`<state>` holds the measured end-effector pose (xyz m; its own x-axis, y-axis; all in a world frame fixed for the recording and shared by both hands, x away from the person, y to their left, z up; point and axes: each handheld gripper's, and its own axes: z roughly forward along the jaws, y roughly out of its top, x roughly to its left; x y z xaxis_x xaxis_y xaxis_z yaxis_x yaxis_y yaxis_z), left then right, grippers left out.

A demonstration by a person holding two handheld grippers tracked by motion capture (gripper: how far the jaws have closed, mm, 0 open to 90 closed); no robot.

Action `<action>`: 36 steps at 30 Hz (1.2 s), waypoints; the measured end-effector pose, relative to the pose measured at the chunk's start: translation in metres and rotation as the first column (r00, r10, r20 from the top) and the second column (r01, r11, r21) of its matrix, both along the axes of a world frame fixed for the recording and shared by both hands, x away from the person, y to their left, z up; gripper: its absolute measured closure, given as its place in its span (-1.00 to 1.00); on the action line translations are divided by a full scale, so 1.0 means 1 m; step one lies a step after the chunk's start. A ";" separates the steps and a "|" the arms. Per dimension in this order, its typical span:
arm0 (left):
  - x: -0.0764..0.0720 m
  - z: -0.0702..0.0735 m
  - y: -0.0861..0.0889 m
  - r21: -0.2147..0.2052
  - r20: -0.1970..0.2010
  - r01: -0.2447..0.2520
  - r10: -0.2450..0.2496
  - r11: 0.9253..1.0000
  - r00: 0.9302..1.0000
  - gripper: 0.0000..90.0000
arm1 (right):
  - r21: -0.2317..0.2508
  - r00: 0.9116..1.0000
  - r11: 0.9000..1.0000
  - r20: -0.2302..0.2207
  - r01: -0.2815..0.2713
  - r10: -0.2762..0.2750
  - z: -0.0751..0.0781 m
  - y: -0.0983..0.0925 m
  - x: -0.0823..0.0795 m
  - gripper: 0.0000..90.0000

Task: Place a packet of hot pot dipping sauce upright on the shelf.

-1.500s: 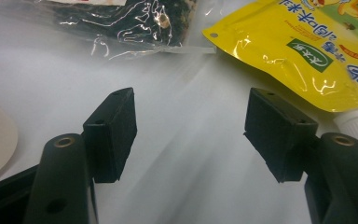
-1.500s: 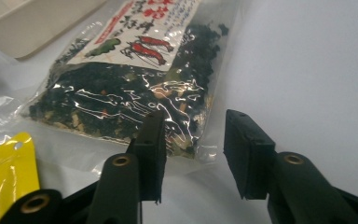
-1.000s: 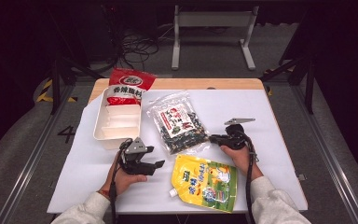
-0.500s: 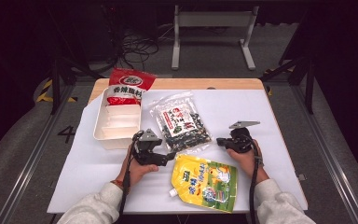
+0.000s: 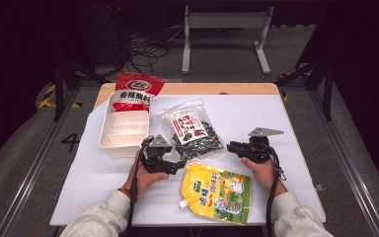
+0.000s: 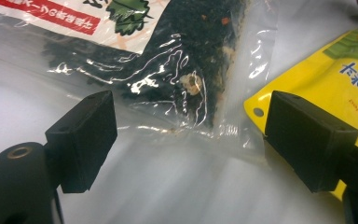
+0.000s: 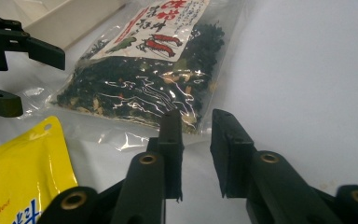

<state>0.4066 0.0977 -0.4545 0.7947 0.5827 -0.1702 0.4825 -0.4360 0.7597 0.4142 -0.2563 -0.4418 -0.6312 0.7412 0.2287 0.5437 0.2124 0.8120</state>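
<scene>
A clear bag of dark dried flakes (image 5: 191,132) with a red-and-white label lies flat near the middle of the white table (image 5: 296,123), and both grippers are aimed at its near edge. The left gripper (image 5: 175,167) sits at the bag's near-left corner with its jaws spread wide; in the left gripper view the bag's clear sealed edge (image 6: 177,126) lies on the table between and just ahead of the two black pads, neither of which presses on it. The right gripper (image 5: 231,147) is just off the bag's near-right corner, apart from it in the high view. Its jaws stand at a narrow gap and have just been opening — in the right gripper view nothing is between them, and the bag (image 7: 144,88) lies just beyond their tips. A yellow spouted pouch (image 5: 217,192) lies flat on the near side of the table between the two hands, its upper corner just beside the left gripper's right pad and close to the bag's edge; whether the two packets overlap I cannot tell. Left of the bag stands a white divided tray (image 5: 123,131), and a red snack packet (image 5: 135,91) rests on its far end, sticking out over the table's back edge.
</scene>
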 end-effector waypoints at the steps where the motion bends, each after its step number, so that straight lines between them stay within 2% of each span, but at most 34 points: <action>1: 0.000 0.000 0.002 0.011 0.009 -0.004 0.004 1.000 1.000 -0.61 | 0.009 1.000 1.000 -0.008 0.006 -0.006 0.000 0.000 0.001 0.49; 3: 0.000 -0.001 0.005 0.011 0.005 -0.007 0.006 1.000 1.000 -0.61 | 0.019 1.000 1.000 -0.002 0.009 -0.009 0.001 0.002 0.002 0.47; 5: 0.000 -0.001 0.006 0.021 0.012 -0.007 0.006 1.000 1.000 -0.61 | 0.005 1.000 1.000 -0.019 0.011 -0.011 -0.001 0.006 0.004 0.43; 10: -0.001 -0.002 0.005 0.040 0.012 -0.004 0.003 0.999 1.000 -0.61 | -0.009 0.995 0.999 -0.098 0.033 -0.034 -0.013 0.014 0.012 0.29; 11: -0.001 -0.002 0.005 0.040 0.012 -0.004 0.003 0.999 1.000 -0.61 | -0.009 0.995 0.999 -0.098 0.033 -0.034 -0.013 0.014 0.012 0.29; 13: -0.001 -0.003 0.005 0.034 0.007 -0.004 0.003 0.999 1.000 -0.61 | -0.007 0.990 0.999 -0.134 0.034 -0.035 -0.016 0.014 0.014 0.32; 15: 0.000 -0.003 0.005 0.033 0.003 -0.006 0.005 0.999 1.000 -0.61 | 0.001 0.989 0.999 -0.146 0.039 -0.039 -0.017 0.014 0.015 0.42; 17: 0.001 -0.004 0.005 0.035 0.006 -0.001 0.000 0.999 1.000 -0.61 | -0.016 0.989 0.999 -0.143 0.038 -0.040 -0.016 0.015 0.016 0.57; 18: 0.001 -0.004 0.004 0.035 0.000 -0.004 0.004 0.999 1.000 -0.61 | -0.017 0.989 0.999 -0.139 0.044 -0.046 -0.016 0.013 0.017 0.74; 20: 0.001 -0.006 0.003 0.033 -0.004 -0.003 0.003 0.999 1.000 -0.61 | 0.004 0.986 0.999 -0.162 0.042 -0.041 -0.017 0.010 0.019 0.83; 22: 0.002 -0.007 0.003 0.023 -0.019 -0.004 0.004 1.000 1.000 -0.62 | -0.004 0.986 0.999 -0.164 0.036 -0.036 -0.017 0.011 0.019 0.90; 26: 0.008 -0.010 0.004 -0.027 -0.054 -0.015 0.014 1.000 0.998 -0.65 | -0.021 0.987 0.999 -0.154 0.030 -0.033 -0.017 0.011 0.017 0.96; 30: 0.012 -0.011 -0.001 -0.025 -0.061 -0.003 0.002 1.000 0.998 -0.69 | -0.032 0.989 0.999 -0.147 0.030 -0.034 -0.015 0.005 0.012 0.98; 36: 0.016 -0.011 -0.016 -0.062 -0.093 0.006 -0.012 0.998 0.996 -0.70 | -0.050 0.989 0.998 -0.141 0.043 -0.049 -0.011 -0.011 0.003 0.99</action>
